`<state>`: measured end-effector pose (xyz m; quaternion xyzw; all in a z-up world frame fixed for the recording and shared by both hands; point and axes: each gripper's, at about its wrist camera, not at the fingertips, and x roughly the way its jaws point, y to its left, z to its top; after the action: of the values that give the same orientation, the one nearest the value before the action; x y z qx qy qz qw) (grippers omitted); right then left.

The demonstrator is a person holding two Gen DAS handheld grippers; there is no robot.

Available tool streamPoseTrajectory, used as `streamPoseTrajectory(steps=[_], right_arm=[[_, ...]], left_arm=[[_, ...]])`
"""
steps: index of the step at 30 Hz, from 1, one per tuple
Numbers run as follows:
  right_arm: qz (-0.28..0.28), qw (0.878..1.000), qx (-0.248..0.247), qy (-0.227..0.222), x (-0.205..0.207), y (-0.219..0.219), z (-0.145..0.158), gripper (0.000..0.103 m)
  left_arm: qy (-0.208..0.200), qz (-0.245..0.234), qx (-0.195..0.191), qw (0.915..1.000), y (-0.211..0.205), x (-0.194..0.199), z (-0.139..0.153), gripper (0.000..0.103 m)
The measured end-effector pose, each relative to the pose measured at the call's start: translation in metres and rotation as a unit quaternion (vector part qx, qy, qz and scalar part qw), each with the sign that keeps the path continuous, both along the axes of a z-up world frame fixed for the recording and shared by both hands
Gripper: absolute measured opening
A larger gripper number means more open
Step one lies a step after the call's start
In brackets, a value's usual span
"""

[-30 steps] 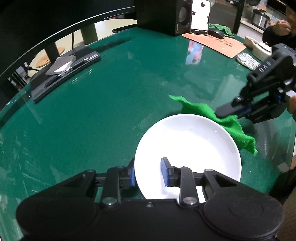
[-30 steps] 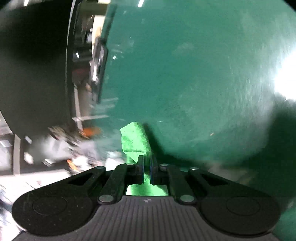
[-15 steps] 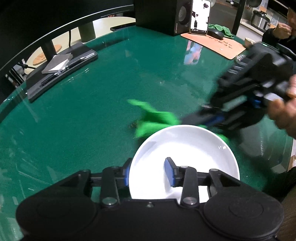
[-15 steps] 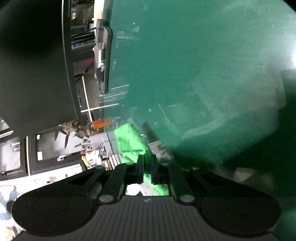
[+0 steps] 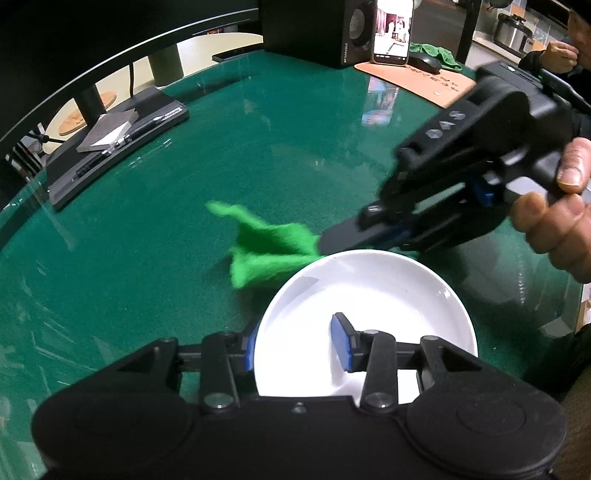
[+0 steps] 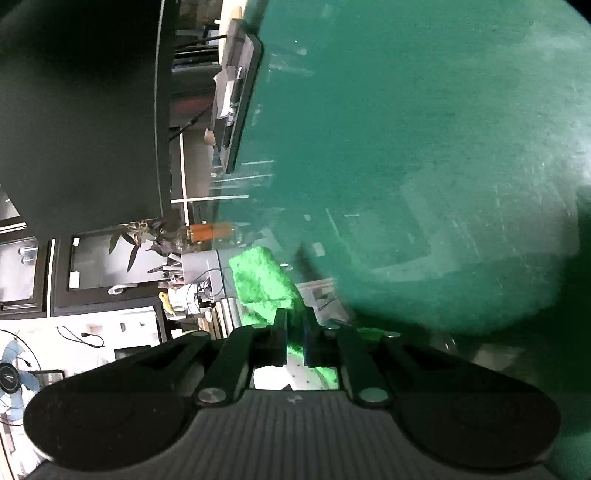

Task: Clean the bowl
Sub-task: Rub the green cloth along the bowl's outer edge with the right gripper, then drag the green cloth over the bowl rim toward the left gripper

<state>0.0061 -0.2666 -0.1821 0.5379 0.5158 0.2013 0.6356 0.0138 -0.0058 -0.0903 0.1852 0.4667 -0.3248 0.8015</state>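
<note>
A white bowl (image 5: 373, 295) is held at the near edge of the green glass table (image 5: 258, 147). My left gripper (image 5: 295, 343) is shut on the bowl's near rim, one finger inside and one outside. My right gripper (image 5: 325, 240) is shut on a green cloth (image 5: 266, 251) and holds it in the air just beyond the bowl's far rim. In the right wrist view the cloth (image 6: 262, 284) hangs out past the shut right gripper (image 6: 293, 321).
A black stand with a pen and papers (image 5: 110, 144) sits at the back left. A speaker (image 5: 332, 33), a lit phone (image 5: 391, 33), a mouse (image 5: 424, 62) and a tan mat (image 5: 417, 81) stand at the back right.
My right gripper lifted the green cloth off the table at the bowl's right and swept it left across to the bowl's far rim. The bowl shifted slightly in my left gripper.
</note>
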Motion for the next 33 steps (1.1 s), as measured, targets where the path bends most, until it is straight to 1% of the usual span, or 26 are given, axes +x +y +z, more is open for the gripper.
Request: streamPoseTrajectory(steps=[3,6,8,11,13,16,19,22,26,28,30,31,32,33], right_arm=[[-0.002,1.000,0.009,0.015,-0.018,-0.022,0.000,0.009],[0.008,1.000,0.002,0.023,-0.028,-0.030,0.000,0.009],[0.005,1.000,-0.003,0.020,-0.021,-0.025,-0.001,0.009],[0.010,1.000,-0.005,0.004,0.001,-0.006,-0.004,0.010],[0.029,0.999,-0.012,-0.011,0.018,0.014,-0.004,0.010],[0.055,0.998,-0.018,-0.025,0.032,0.037,-0.001,0.010],[0.055,0.998,-0.019,-0.028,0.033,0.045,0.001,0.010],[0.039,0.999,-0.014,-0.019,0.029,0.040,0.001,0.010],[0.033,0.999,-0.019,-0.022,0.025,0.037,0.004,0.010],[0.030,0.999,-0.021,-0.023,0.024,0.036,0.005,0.010],[0.029,0.999,-0.024,-0.024,0.023,0.035,0.005,0.010],[0.030,0.999,-0.026,-0.024,0.023,0.034,0.006,0.010],[0.030,0.999,-0.028,-0.024,0.022,0.033,0.006,0.010],[0.031,0.999,-0.029,-0.025,0.021,0.033,0.006,0.010]], left_arm=[[-0.002,-0.003,-0.002,1.0000,0.000,0.000,0.000,0.039],[-0.005,-0.005,-0.001,1.0000,0.000,0.000,0.000,0.039],[-0.006,-0.001,0.002,1.0000,-0.001,-0.001,0.000,0.040],[-0.006,0.003,0.008,0.9999,-0.004,-0.002,0.000,0.040],[-0.007,0.008,0.009,0.9999,-0.004,-0.003,0.001,0.040],[-0.009,0.015,0.009,0.9998,-0.004,-0.005,0.001,0.040],[-0.012,0.020,0.010,0.9997,-0.004,-0.006,0.001,0.041],[-0.016,0.022,0.011,0.9996,-0.004,-0.007,0.001,0.041],[-0.019,0.024,0.012,0.9995,-0.004,-0.006,0.000,0.043],[-0.018,0.034,0.016,0.9991,-0.005,-0.006,0.001,0.044],[-0.021,0.056,0.025,0.9979,-0.003,-0.007,0.003,0.045],[-0.020,0.082,0.024,0.9961,0.003,-0.009,0.005,0.047],[-0.014,0.101,0.014,0.9947,0.009,-0.012,0.007,0.050],[-0.011,0.109,0.009,0.9939,0.012,-0.015,0.007,0.059]])
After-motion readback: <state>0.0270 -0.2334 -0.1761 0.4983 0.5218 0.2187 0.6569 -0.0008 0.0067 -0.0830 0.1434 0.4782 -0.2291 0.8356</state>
